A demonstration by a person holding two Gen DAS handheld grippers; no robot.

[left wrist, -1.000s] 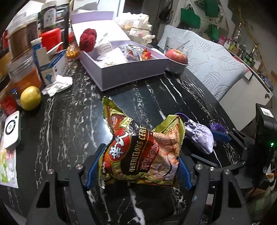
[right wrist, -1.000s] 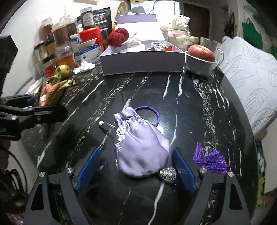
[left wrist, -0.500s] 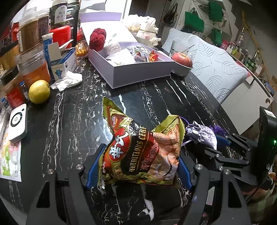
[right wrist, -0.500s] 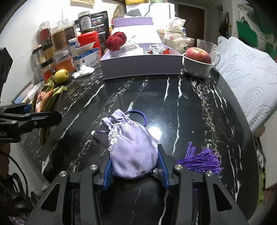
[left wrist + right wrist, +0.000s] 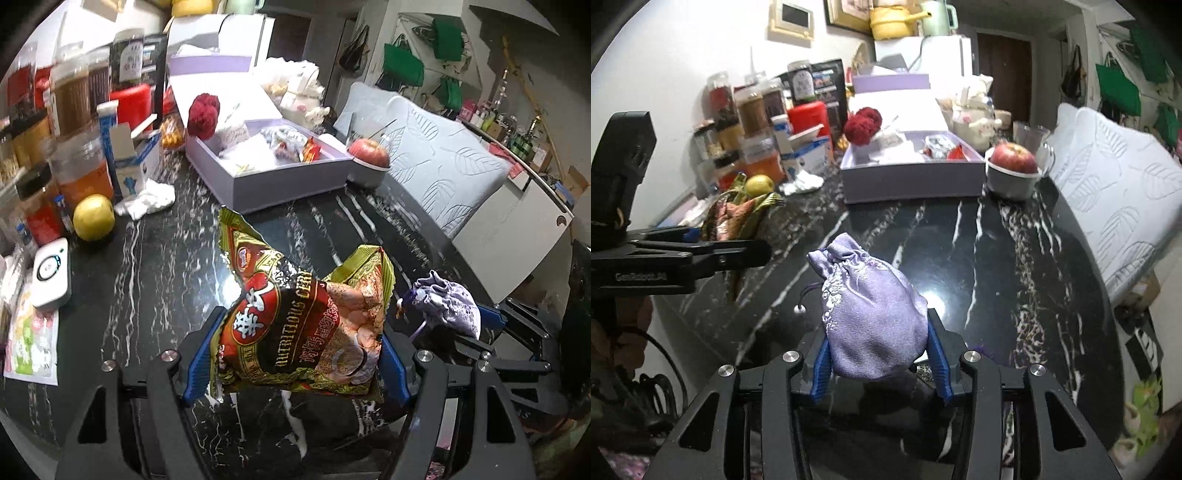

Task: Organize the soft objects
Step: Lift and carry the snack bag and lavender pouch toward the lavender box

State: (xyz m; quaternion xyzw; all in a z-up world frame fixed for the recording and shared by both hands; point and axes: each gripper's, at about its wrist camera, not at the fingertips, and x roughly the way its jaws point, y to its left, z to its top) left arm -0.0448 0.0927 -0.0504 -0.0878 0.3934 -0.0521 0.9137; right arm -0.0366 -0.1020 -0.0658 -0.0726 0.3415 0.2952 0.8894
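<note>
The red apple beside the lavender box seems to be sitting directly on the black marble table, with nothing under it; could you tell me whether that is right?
Not quite. The red apple is beside the lavender box, but it sits in a small metal bowl standing on the black marble table, not directly on it. The right wrist view shows this.

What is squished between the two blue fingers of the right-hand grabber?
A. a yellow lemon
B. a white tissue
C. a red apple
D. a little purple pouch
D: in the right wrist view the right gripper has its blue pads pressed on both sides of the purple pouch, while the apple sits far off in its bowl.
</note>
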